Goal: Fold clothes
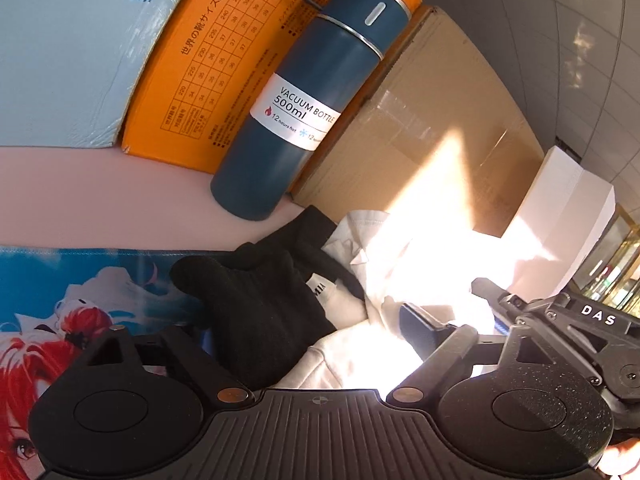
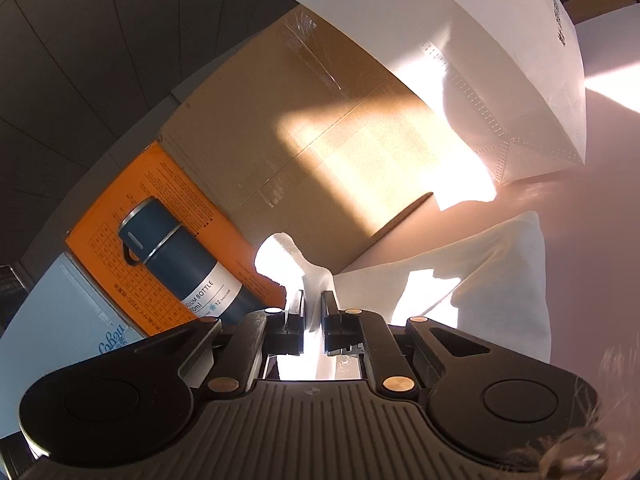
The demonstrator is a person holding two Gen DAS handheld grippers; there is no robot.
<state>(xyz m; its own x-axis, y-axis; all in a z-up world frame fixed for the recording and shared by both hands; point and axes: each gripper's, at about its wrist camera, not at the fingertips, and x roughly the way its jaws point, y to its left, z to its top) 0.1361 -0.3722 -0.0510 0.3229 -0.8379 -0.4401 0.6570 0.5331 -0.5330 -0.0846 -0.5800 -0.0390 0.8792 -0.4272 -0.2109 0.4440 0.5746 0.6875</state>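
Two grippers: both in view, each seen from its own wrist camera
Left gripper (image 1: pixel 304 336): fingers spread wide, gripping nothing; one finger (image 1: pixel 420 326) shows on the right side, lying over the white cloth; the other is largely hidden behind the black garment
Right gripper (image 2: pixel 313 312): fingers (image 2: pixel 295 312) drawn close together, pinching a fold of the white garment (image 2: pixel 480 276); a tuft of the cloth stands up just beyond the fingertips, lit hard by the sun
Black garment (image 1: pixel 272 304): crumpled in a heap between the left gripper's fingers, lying partly on the white one; a white label with dark letters shows at its edge
White garment, left view (image 1: pixel 360 352): spread under and to the right of the black one, much of it washed out by sunlight; the right gripper (image 1: pixel 520 320) sits at its far right side
Table (image 1: pixel 100 184): pale pink surface; a picture mat (image 1: pixel 80 292) with a red-haired cartoon figure lies at its near left
Bottle (image 1: pixel 308 100): dark blue vacuum flask, standing just beyond the clothes, in front of the orange box (image 1: pixel 192 80)
Boxes: light blue box (image 1: pixel 68 52) at far left; brown carton (image 1: pixel 432 128) beside the bottle; white box (image 1: pixel 560 216) further right
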